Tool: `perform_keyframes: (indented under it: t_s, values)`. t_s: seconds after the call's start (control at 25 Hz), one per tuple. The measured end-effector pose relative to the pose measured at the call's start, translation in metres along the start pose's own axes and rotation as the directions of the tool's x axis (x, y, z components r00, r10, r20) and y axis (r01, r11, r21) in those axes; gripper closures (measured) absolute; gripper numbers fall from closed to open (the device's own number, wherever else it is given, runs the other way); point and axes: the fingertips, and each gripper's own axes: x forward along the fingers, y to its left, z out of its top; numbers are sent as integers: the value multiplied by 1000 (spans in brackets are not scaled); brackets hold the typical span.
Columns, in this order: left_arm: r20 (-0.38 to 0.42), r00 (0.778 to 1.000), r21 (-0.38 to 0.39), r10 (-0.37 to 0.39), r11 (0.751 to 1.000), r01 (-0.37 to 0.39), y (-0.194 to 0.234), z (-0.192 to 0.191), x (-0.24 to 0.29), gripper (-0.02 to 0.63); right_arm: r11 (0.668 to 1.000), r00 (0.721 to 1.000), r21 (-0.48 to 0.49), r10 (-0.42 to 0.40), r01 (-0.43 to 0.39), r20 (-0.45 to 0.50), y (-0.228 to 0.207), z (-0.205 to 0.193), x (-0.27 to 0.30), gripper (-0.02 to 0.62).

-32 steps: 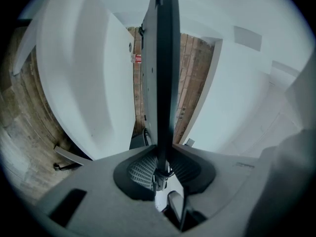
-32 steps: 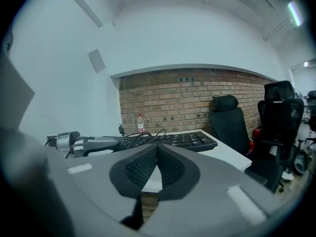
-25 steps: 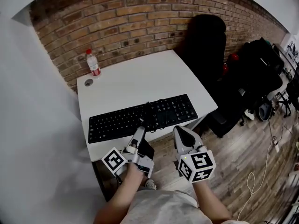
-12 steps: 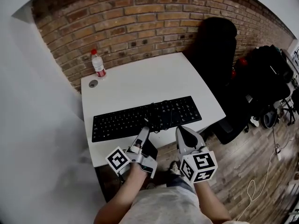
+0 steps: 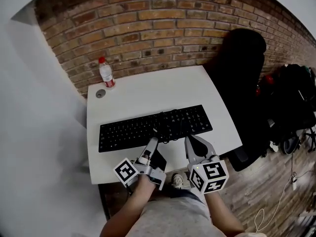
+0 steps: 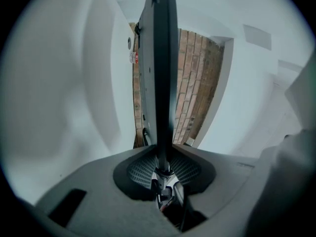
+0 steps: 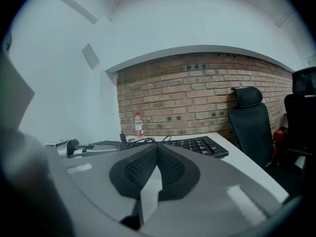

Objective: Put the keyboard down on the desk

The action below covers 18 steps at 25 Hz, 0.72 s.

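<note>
A black keyboard (image 5: 155, 127) lies across the white desk (image 5: 148, 90), with its black cable (image 5: 170, 118) bunched on the keys. My left gripper (image 5: 153, 141) is shut on the keyboard's near edge. In the left gripper view the keyboard (image 6: 160, 73) runs edge-on straight out from between the pads of my left gripper (image 6: 163, 157). My right gripper (image 5: 190, 141) is just right of it near the same edge, shut and empty. In the right gripper view my right gripper (image 7: 157, 144) has its jaws together, with the keyboard (image 7: 197, 144) lying flat beyond them.
A plastic bottle with a red cap (image 5: 106, 73) and a round cable hole (image 5: 100, 93) are at the desk's far left corner, by the brick wall. A black office chair (image 5: 242, 78) stands to the right of the desk. A white wall runs along the left.
The keyboard and both grippers have moved farther in over the desk; its near edge no longer hangs over the front. Neither gripper's hold has changed.
</note>
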Motion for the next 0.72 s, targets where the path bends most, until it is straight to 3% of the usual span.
perform_keyframes:
  t_s: [0.72]
  values:
    - [81, 995, 30, 55, 998, -58, 62, 15, 71, 520, 989, 983, 5, 149, -149, -104, -66, -14, 74, 586]
